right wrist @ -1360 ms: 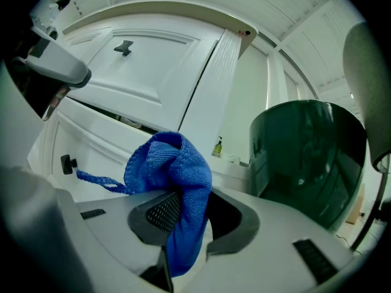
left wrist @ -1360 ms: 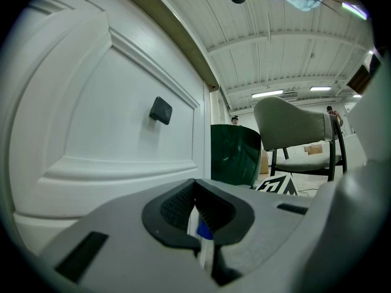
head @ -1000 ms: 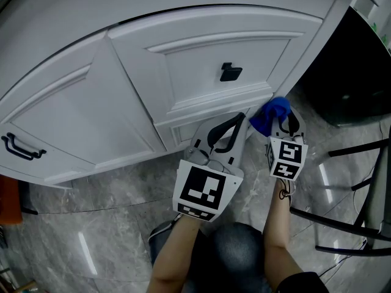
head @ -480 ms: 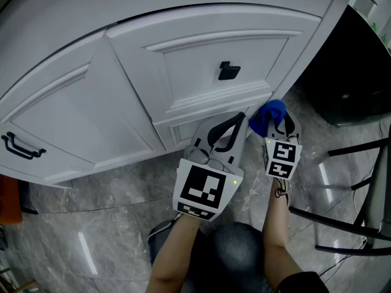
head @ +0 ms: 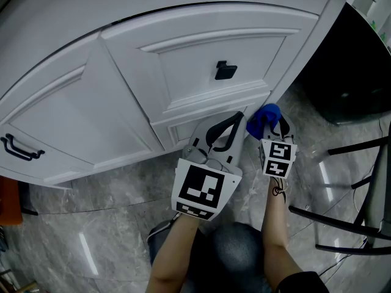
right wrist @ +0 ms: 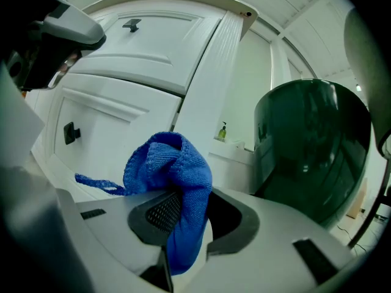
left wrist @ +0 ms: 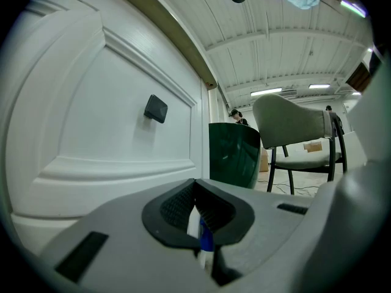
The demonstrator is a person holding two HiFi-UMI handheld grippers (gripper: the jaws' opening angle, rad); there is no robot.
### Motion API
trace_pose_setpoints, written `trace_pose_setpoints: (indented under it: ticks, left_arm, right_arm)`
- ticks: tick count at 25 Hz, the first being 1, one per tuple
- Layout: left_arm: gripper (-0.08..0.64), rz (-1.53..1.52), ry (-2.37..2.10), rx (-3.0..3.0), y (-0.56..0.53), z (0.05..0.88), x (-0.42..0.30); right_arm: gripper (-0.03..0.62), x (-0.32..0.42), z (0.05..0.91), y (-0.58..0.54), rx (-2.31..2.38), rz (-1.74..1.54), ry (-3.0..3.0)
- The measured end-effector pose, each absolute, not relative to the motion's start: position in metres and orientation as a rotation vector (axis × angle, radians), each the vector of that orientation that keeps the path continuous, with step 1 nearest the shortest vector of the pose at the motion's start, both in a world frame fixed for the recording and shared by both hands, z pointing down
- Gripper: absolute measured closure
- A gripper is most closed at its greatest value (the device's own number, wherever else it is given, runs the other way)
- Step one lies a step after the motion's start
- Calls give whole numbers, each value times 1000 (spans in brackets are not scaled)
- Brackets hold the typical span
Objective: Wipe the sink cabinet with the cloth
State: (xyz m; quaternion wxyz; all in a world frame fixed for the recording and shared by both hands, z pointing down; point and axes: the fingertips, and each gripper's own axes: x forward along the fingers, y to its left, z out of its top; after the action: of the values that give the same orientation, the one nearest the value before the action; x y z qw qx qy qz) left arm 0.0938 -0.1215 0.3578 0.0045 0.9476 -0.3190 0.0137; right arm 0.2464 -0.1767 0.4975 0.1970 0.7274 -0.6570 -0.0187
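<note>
The white sink cabinet (head: 91,112) curves across the head view, a black bar handle (head: 18,146) on its left door and a black knob (head: 225,70) on the drawer front. Below the drawer, the left gripper (head: 234,119) points at the base moulding, its jaws together with nothing between them. Just beside it, the right gripper (head: 276,127) is clamped on the bunched blue cloth (head: 263,117), which sits at the cabinet's lower right corner post. A dark green bin (right wrist: 311,145) stands to the right. The gripper cubes bear only black-and-white square markers; a small bottle (right wrist: 222,130) has a label too small to read.
</note>
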Motion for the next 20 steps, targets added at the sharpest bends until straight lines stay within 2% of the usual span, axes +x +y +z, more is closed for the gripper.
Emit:
trace_pose_setpoints:
  ticks: [20]
  left_arm:
    - [557,52,-993,2960,-126,364,96]
  right_arm:
    - [476,246,549,-178,1937,87,-1803]
